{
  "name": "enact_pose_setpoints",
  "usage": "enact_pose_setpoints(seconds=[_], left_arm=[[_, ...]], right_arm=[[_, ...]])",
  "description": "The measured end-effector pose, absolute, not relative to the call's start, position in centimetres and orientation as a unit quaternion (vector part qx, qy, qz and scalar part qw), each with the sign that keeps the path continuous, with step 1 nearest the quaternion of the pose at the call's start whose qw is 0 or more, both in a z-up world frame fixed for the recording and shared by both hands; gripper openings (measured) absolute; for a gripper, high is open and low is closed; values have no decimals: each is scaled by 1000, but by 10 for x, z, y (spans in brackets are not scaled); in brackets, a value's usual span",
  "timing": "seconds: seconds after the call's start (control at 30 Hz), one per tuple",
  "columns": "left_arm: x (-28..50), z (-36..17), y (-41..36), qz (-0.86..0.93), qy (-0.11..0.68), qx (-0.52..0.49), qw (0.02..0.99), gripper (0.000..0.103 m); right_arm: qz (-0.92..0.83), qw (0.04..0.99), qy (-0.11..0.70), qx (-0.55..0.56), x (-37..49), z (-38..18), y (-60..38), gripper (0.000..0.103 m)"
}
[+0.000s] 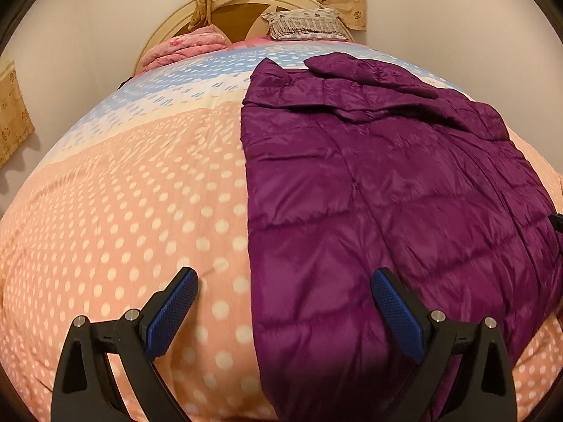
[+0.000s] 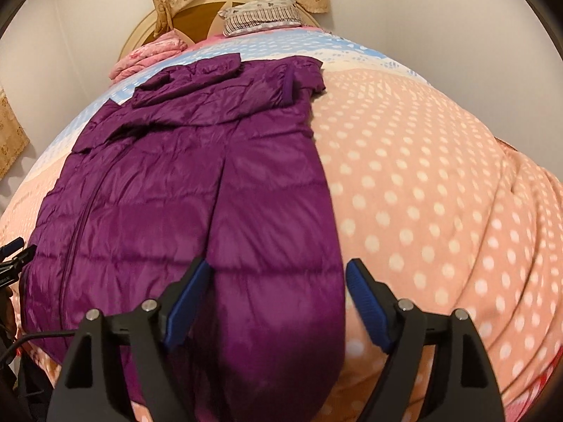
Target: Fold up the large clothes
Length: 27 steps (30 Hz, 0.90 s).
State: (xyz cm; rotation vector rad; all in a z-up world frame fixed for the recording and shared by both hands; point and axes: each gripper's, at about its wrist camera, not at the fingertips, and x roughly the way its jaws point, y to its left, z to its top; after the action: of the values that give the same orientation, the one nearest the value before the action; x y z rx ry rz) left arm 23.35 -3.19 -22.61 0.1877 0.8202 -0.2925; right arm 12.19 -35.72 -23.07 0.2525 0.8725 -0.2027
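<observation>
A large purple quilted down coat [image 1: 380, 193] lies flat on the bed, collar end toward the headboard, with one sleeve folded across its upper part [image 1: 369, 74]. In the right wrist view the coat [image 2: 169, 190] has a side panel folded lengthwise over its right part. My left gripper [image 1: 284, 281] is open above the coat's left hem edge, holding nothing. My right gripper [image 2: 278, 272] is open above the folded right panel near the hem, holding nothing. The left gripper also shows at the left edge of the right wrist view [image 2: 14, 249].
The bed is covered by a peach and blue polka-dot quilt [image 1: 123, 211]. A pink folded blanket [image 1: 179, 49] and a patterned pillow [image 1: 306, 24] lie by the round headboard [image 1: 232, 14]. Curtains hang behind. White walls stand on both sides.
</observation>
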Motion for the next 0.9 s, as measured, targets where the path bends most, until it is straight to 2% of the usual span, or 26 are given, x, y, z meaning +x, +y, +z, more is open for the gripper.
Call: enact_pose_setpoints(seconds=[0.47,0.57,0.67,0.77,0.8,0.83,0.9], left_arm=[[191,-230,-31,-154,398,79,901,99],[181,-232,-32,-164,402,76,898,98],[173,-233,-39,-173,404,83,894,90],[169,-232,-43,-188,398,91,893,74],[168,-232,-43,-192,397,90,893,61],[167,-230,-43,-206,397,86,890,42],[165,-226,-44,-216,391,89,890,21]], right_arm=[[-99,891,423,132,85,-240,-335,82],[-96,886,431,139,78,-245,-329,75],[-74,874,452,162,75,-257,-328,62],[-57,871,450,190,73,-262,-336,51],[-43,870,446,208,72,-263,-340,34],[-32,870,441,218,71,-262,-342,17],[-22,874,436,214,69,-258,-341,11]])
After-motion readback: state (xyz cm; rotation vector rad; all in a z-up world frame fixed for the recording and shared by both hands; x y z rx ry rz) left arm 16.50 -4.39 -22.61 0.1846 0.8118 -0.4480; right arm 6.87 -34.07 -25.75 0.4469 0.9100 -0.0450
